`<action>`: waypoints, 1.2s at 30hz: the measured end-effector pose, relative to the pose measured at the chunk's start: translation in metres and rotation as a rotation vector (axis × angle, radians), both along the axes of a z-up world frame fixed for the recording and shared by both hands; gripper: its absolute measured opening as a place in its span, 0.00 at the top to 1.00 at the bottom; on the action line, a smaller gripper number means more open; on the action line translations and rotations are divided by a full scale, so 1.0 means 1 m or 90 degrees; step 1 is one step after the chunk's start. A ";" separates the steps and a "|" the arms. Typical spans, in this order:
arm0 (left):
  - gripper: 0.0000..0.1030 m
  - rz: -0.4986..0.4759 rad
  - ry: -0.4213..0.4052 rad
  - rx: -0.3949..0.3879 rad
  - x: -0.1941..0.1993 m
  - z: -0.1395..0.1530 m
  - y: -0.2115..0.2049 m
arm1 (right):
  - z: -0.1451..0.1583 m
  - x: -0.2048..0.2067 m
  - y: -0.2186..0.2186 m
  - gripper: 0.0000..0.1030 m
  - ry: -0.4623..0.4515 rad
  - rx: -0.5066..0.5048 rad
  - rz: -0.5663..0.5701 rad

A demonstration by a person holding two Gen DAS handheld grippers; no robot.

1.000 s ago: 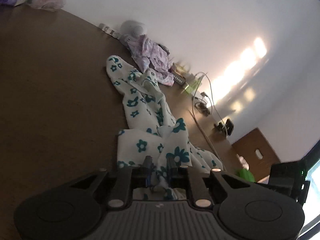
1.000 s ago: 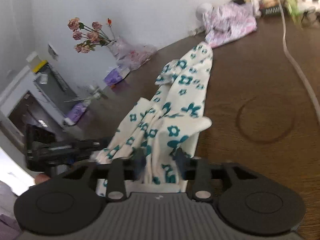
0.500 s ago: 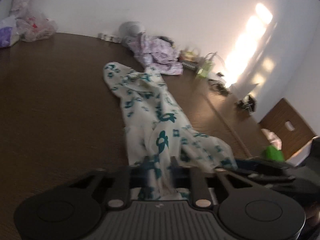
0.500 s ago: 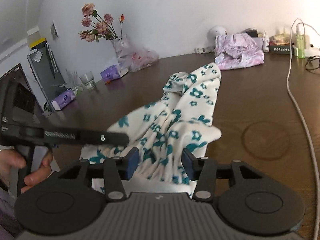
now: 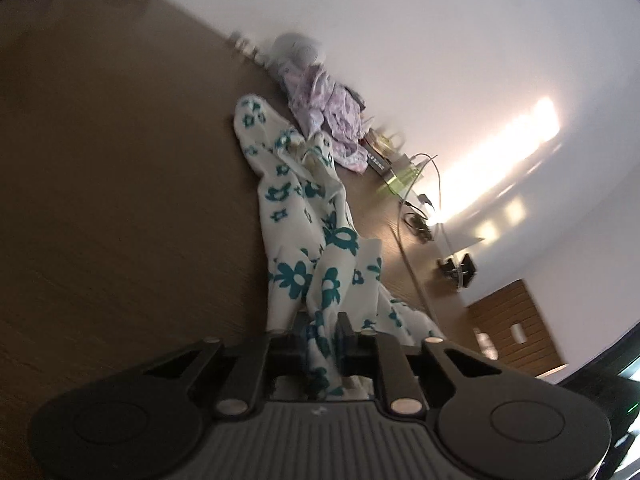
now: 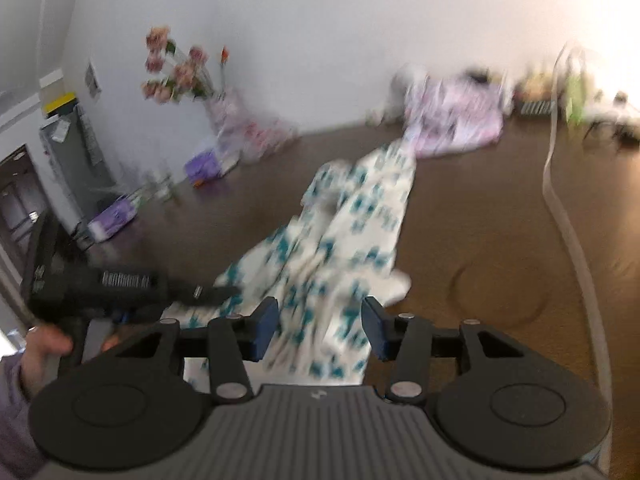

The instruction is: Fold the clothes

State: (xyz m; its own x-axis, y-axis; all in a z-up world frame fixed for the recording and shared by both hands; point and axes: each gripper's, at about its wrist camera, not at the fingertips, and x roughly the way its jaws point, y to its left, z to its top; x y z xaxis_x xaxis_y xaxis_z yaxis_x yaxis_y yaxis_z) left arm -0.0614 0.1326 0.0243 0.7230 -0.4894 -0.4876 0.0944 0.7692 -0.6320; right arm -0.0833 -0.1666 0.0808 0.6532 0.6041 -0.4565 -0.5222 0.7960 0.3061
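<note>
White teal-flowered garment point(image 5: 304, 216) bunched lengthwise, left claw point(image 5: 321, 330) pinching its end

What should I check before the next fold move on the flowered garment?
1. Left gripper shut on the flowered garment: ok.
2. Right gripper holding cloth: not ok, jaws stand wide apart with fabric loose between them.
3. Garment lying flat: not ok, it is bunched and twisted along its length.
4. White cable apart from the garment: ok.
5. Purple garment apart from the flowered one: cannot tell, the far tip looks close and is blurred.
</note>
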 end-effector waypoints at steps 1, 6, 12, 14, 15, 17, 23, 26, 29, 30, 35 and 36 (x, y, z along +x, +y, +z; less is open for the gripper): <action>0.84 0.004 -0.010 0.019 -0.002 0.002 -0.003 | 0.000 0.003 0.003 0.54 0.002 -0.004 0.002; 0.72 -0.001 -0.027 0.047 -0.006 0.006 -0.014 | -0.026 0.028 0.025 0.82 0.068 -0.025 0.017; 0.79 -0.016 -0.032 0.086 -0.013 0.010 -0.021 | -0.034 0.047 0.002 0.90 0.143 0.189 0.064; 0.80 -0.027 -0.040 0.092 -0.015 0.009 -0.021 | -0.045 0.060 -0.001 0.90 0.194 0.209 0.063; 0.79 -0.026 -0.041 0.086 -0.015 0.008 -0.020 | -0.053 0.063 0.003 0.88 0.209 0.176 0.051; 0.79 -0.025 -0.042 0.071 -0.015 0.007 -0.017 | -0.053 0.059 0.007 0.85 0.186 0.144 0.040; 0.52 -0.038 -0.082 0.110 -0.023 0.026 -0.019 | -0.012 0.017 0.012 0.65 0.006 0.009 -0.008; 0.47 -0.044 -0.129 0.185 -0.032 0.037 -0.029 | 0.000 0.005 0.015 0.67 -0.061 -0.017 -0.001; 0.76 -0.078 -0.120 0.235 -0.028 0.030 -0.045 | -0.010 0.010 0.032 0.74 -0.038 -0.058 0.028; 0.76 -0.084 -0.112 0.253 -0.027 0.027 -0.050 | -0.017 0.013 0.039 0.80 -0.021 -0.075 0.037; 0.77 -0.098 -0.107 0.291 -0.031 0.018 -0.060 | -0.028 0.006 0.050 0.81 -0.005 -0.133 0.058; 0.77 -0.109 -0.109 0.293 -0.035 0.018 -0.060 | -0.026 0.003 0.049 0.81 0.000 -0.138 0.063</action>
